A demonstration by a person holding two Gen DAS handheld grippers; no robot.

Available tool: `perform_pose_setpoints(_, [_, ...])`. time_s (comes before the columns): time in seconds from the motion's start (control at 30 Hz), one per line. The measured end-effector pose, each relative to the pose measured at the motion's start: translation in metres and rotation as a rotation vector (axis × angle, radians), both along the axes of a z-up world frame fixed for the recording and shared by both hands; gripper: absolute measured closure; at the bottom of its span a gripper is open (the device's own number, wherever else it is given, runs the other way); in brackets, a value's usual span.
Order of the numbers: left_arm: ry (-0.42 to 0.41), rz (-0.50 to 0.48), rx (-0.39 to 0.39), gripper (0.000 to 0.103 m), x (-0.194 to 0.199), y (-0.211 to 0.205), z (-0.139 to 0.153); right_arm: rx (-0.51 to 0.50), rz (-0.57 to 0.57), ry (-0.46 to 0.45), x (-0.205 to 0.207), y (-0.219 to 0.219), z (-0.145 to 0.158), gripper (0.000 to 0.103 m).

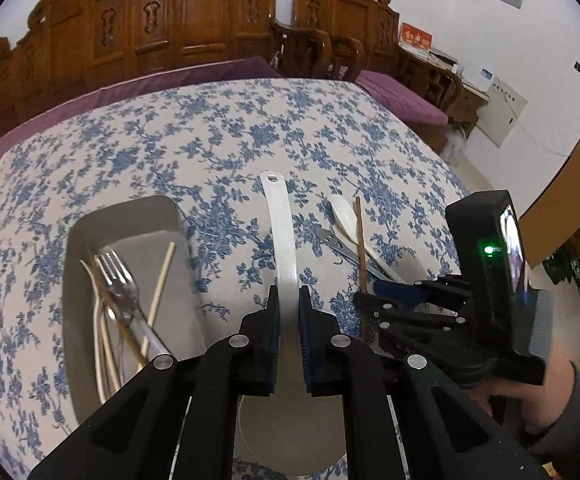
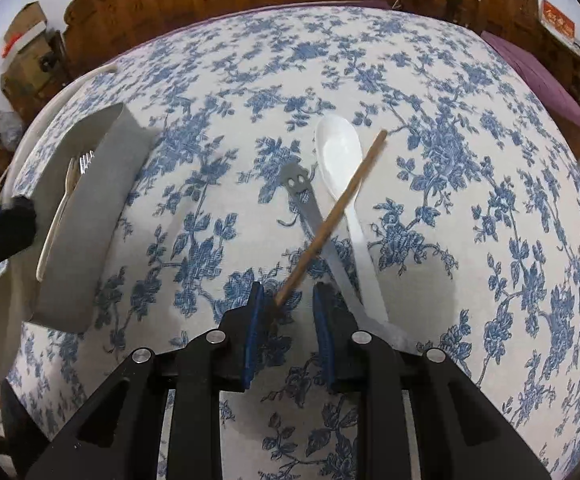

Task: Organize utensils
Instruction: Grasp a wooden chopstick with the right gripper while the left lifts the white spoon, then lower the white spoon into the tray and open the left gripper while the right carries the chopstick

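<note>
The left gripper (image 1: 288, 300) has its jaws nearly together, clamped on the handle of a long white plastic rice paddle (image 1: 280, 220) whose round blade hangs below them. The right gripper (image 2: 288, 304) has its jaws part open around the near end of a brown wooden chopstick (image 2: 333, 216), not visibly pinching it. That chopstick crosses a grey metal utensil handle (image 2: 309, 208) and a white plastic spoon (image 2: 341, 160) on the blue-flowered worktop (image 2: 469, 160). Left of them, a grey rectangular tray (image 1: 130, 216) holds a steel fork (image 1: 118, 280) and pale chopsticks (image 1: 162, 276).
</note>
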State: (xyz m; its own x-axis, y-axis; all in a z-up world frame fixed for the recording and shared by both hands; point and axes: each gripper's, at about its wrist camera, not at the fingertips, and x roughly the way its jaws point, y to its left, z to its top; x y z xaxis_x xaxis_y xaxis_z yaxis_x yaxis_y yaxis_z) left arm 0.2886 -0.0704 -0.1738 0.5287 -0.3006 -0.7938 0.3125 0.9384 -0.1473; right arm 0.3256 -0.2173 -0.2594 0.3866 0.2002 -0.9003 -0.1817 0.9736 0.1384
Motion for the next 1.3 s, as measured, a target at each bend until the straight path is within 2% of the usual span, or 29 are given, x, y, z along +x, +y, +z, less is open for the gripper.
perform_pose_setpoints(0.1, [-0.015, 0.005, -0.004, 0.095, -0.004, 0.006, 0.008, -0.045, -0.002, 0.007, 0.001, 0.005, 0.0, 0.078])
perform_pose_setpoints(0.13, [-0.02, 0.006, -0.005, 0.095, -0.005, 0.007, 0.01, -0.064, 0.003, 0.008, 0.0, 0.007, 0.0, 0.087])
perform_pose_setpoints(0.33, [-0.043, 0.015, -0.009, 0.095, -0.015, 0.014, 0.023, -0.09, -0.003, 0.034, -0.007, 0.0, 0.0, 0.096])
perform_pose_setpoints(0.5, [-0.056, 0.025, -0.009, 0.095, -0.023, 0.02, 0.03, -0.072, -0.026, 0.017, -0.018, -0.008, 0.008, 0.097])
perform_pose_setpoints(0.8, [-0.069, 0.051, -0.002, 0.095, -0.027, 0.033, 0.036, -0.027, -0.013, -0.073, -0.033, -0.008, 0.047, 0.097])
perform_pose_setpoints(1.07, [-0.067, 0.101, 0.008, 0.095, -0.019, 0.059, 0.033, 0.015, 0.027, -0.139, -0.04, 0.001, 0.08, 0.097])
perform_pose_setpoints(1.3, [-0.053, 0.117, 0.031, 0.095, -0.003, 0.079, 0.023, 0.06, 0.074, -0.164, -0.044, 0.021, 0.096, 0.097])
